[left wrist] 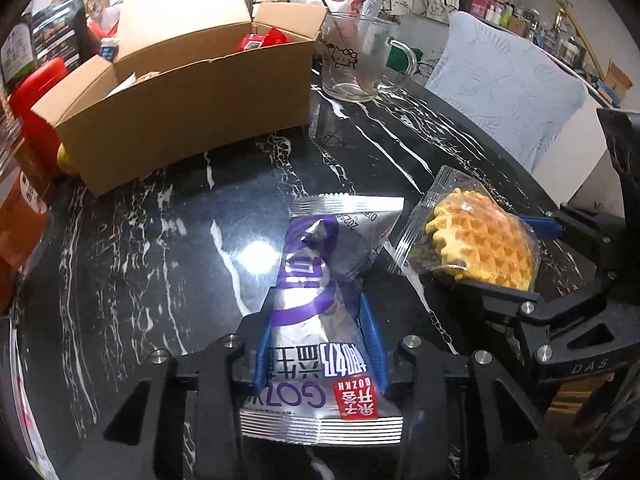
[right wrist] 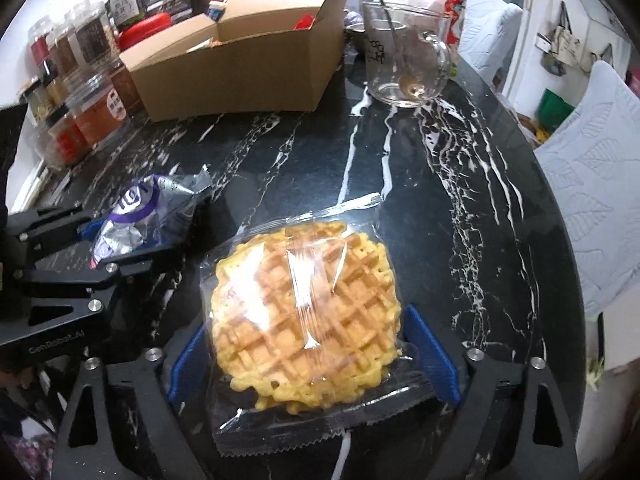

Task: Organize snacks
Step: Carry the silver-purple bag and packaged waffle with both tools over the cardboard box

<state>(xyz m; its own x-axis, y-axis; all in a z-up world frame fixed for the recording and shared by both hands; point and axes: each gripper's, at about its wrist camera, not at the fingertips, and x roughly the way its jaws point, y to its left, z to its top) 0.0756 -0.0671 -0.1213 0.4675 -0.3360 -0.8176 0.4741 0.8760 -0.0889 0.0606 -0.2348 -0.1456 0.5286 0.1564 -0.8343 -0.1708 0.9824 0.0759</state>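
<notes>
A silver and purple snack packet (left wrist: 320, 280) lies lengthwise between my left gripper's (left wrist: 318, 312) blue pads, which pinch its middle; its far end points toward the box. In the right wrist view the same packet (right wrist: 140, 216) is crumpled in the left gripper (right wrist: 116, 240). A round waffle in a clear wrapper (right wrist: 304, 312) fills my right gripper (right wrist: 308, 320), blue pads against both sides. From the left wrist view the waffle (left wrist: 484, 236) tilts above the table in the right gripper (left wrist: 500, 254). An open cardboard box (left wrist: 192, 92) holding red packets stands behind.
The black marble table (left wrist: 160, 240) has a curved edge on the right. A glass mug (right wrist: 404, 56) with a spoon stands right of the box. Several spice jars (right wrist: 80, 92) line the left. Light blue chair cushions (right wrist: 592, 208) sit beyond the table edge.
</notes>
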